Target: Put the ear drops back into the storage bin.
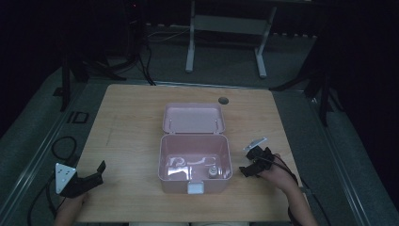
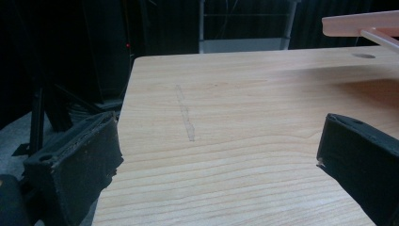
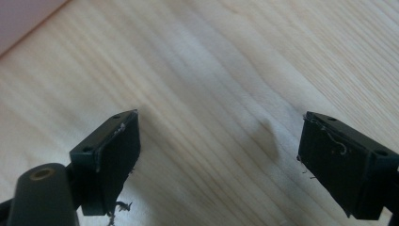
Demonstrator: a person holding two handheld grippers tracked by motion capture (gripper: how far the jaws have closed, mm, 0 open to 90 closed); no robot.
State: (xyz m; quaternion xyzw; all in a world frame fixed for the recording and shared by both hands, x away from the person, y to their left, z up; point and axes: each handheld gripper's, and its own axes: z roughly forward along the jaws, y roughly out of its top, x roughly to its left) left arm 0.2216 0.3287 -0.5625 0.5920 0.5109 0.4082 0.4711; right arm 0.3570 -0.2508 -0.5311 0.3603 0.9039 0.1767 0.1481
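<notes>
A pink plastic box [image 1: 195,162] stands in the middle of the wooden table [image 1: 131,122], its lid [image 1: 193,117] swung back flat behind it. Inside lie a small bottle-like item [image 1: 213,172] and some pale pieces. My left gripper [image 1: 91,176] rests near the table's front left corner, open with nothing between its jaws. My right gripper [image 1: 251,165] sits just right of the box, held by a hand, open over bare wood [image 3: 216,108]. The lid's edge [image 2: 362,23] shows at the upper right of the left gripper view.
A round cable hole [image 1: 223,100] lies behind the box near the far edge. Cables [image 1: 63,146] run on the floor at the left, and a white frame stand [image 1: 226,42] is beyond the table. The table's left edge [image 2: 124,117] is close to my left gripper.
</notes>
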